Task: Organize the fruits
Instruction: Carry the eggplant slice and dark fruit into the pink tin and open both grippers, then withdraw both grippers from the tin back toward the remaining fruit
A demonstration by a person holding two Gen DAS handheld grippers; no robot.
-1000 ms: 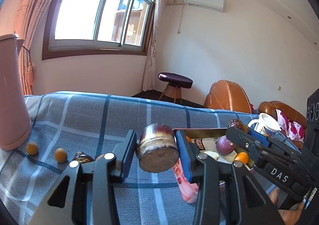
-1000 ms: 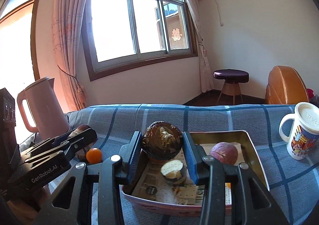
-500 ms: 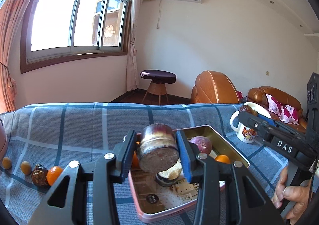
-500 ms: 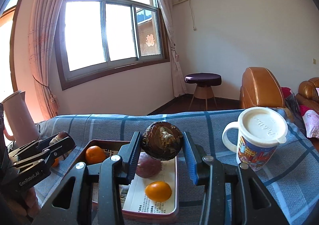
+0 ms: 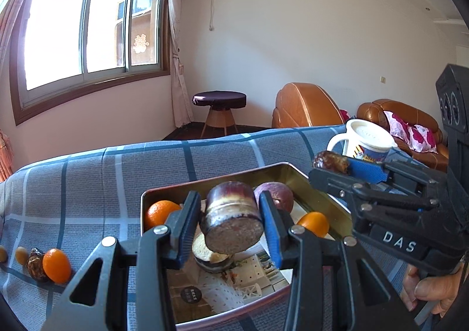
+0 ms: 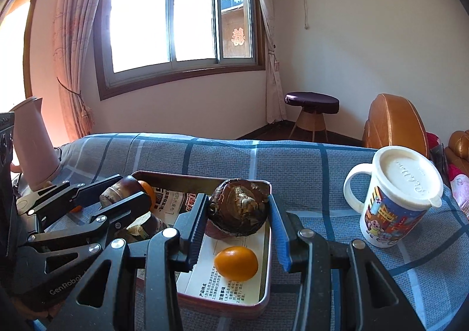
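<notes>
Above the tin tray (image 5: pixel 319 184), left gripper (image 5: pixel 231 224) fingers clamp sugarcane (image 5: pixel 231 222) — right gripper (image 6: pixel 239 228) a brown fruit (image 6: pixel 237 210).

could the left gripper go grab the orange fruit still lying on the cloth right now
Probably not yet. The left gripper is shut on a cane piece over the tin, so its jaws are full. The orange fruit itself lies uncovered.

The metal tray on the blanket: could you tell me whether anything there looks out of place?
Nothing spilled or damaged. Oddest is that the metal tray holds printed leaflets under the fruit, and several small fruits lie outside it on the blanket.
</notes>
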